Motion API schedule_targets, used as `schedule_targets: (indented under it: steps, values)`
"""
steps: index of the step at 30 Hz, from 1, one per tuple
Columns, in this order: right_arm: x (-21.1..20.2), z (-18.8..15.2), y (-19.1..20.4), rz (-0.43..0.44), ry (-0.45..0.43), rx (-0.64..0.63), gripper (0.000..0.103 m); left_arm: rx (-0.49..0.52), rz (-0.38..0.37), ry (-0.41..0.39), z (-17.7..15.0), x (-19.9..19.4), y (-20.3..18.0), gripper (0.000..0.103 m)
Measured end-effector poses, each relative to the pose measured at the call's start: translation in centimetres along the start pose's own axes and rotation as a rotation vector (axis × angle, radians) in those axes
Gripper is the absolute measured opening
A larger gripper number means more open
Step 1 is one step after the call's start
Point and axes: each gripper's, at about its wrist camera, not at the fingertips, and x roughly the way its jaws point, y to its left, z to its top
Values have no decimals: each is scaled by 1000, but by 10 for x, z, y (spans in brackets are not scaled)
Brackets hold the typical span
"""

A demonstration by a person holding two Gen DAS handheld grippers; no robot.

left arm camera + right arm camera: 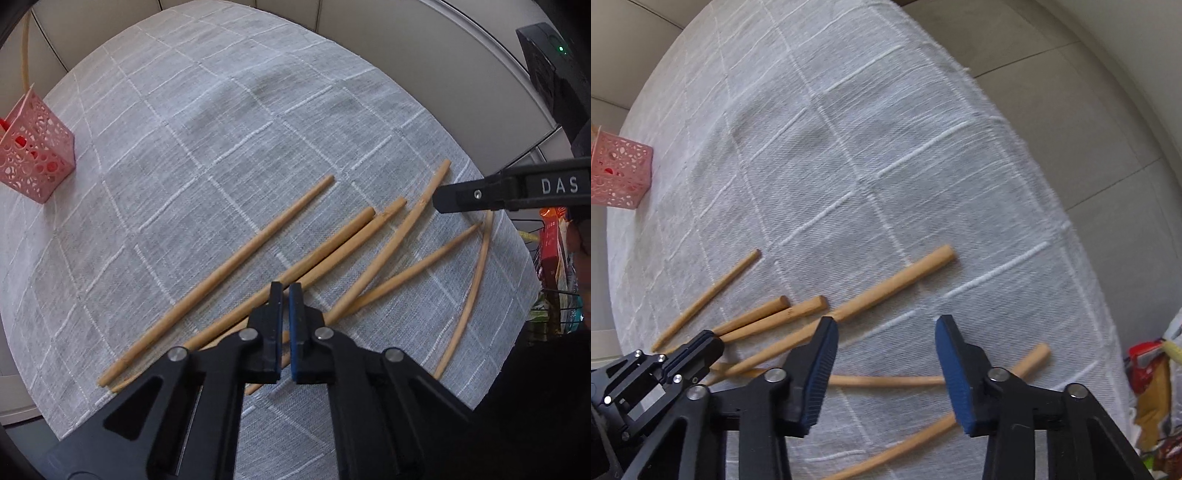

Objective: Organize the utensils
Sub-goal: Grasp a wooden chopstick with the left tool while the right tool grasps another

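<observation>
Several wooden chopsticks lie scattered on a grey checked tablecloth; they also show in the right wrist view. A pink perforated holder stands at the far left, also seen in the right wrist view, with one chopstick standing in it. My left gripper is shut and empty, its tips just above the middle chopsticks. My right gripper is open and empty, hovering over the chopsticks on the right. One right finger shows in the left wrist view.
The round table's edge curves along the right, with tiled floor beyond. Snack packets in a wire rack stand off the table at right. A black device with a green light is at the top right.
</observation>
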Motion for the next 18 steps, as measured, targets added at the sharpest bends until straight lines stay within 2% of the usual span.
schedule_targets:
  steps: [5,8,9,11,14,18]
  values:
    - [9,7,3,61,0,74,37,6,-11,-31,1,-2,7,5]
    - [12,12,5,56,-27,109,34,38,-10,-59,3,-4,2,24]
    - [12,14,7,47,-37,114,32,50,-15,-67,4,-4,-1,27]
    - [11,17,10,26,-56,126,23,67,-16,-68,12,2,-6,27]
    - [11,21,12,8,-75,137,20,80,-8,-60,17,10,-10,33]
    - [11,24,15,8,-83,115,19,59,14,-69,29,16,-9,32]
